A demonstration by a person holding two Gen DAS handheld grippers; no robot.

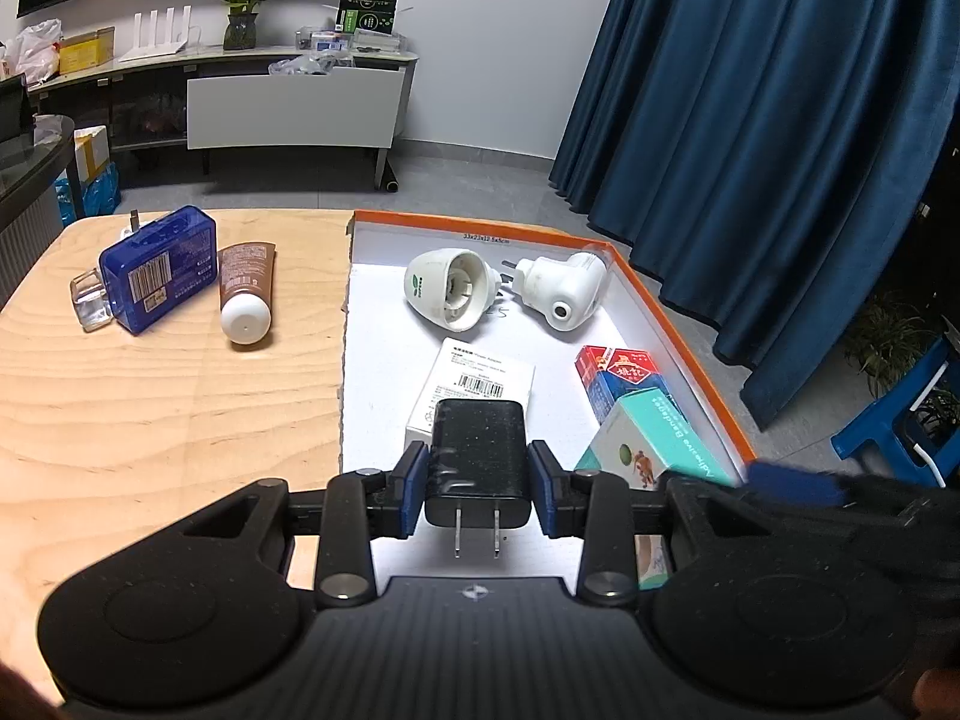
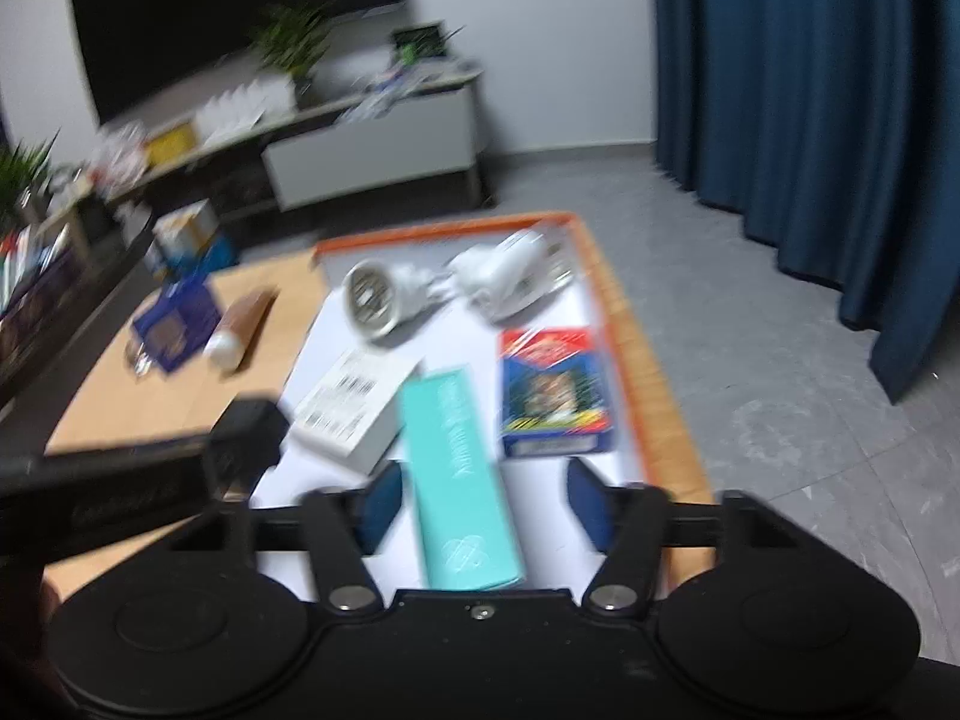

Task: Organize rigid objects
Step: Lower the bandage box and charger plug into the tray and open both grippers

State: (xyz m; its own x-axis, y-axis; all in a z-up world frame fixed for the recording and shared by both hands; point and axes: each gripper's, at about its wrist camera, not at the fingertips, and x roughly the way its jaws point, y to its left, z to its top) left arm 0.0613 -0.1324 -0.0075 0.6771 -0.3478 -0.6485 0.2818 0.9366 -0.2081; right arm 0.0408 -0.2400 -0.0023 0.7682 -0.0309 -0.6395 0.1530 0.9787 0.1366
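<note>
Left view only: sharp picture; the left gripper (image 1: 478,489) has its blue fingers (image 1: 414,489) pressed against both sides of a black charger (image 1: 478,468), held over the near end of the tray (image 1: 678,312).
Right view only: blurred picture; the right gripper (image 2: 483,507) hangs over the tray (image 2: 630,330) with its fingers (image 2: 585,504) spread wide, holding nothing; the teal box (image 2: 459,480) lies between them, whether touching cannot be told.
Charger direction: its two metal prongs point back toward the left camera; its long axis runs along the fingers, away from the camera.
Charger from the right: a dark block (image 2: 249,432) at the left edge, gripped by the other tool above the line where desk (image 2: 150,408) and tray meet.
Tray contents, left view: two white plug-in devices (image 1: 447,288) (image 1: 561,288) at the far end, lying on their sides; a white labelled box (image 1: 474,384) just beyond the charger; a red and blue box (image 1: 624,378) and the teal box (image 1: 654,444) along the right wall.
Teal box axis: in the right view it lies lengthwise, pointing away from the camera.
Desk, left of tray: a blue case (image 1: 162,270), a brown tube (image 1: 246,294) with its white cap toward the camera, and a clear block (image 1: 90,300) touching the case.
</note>
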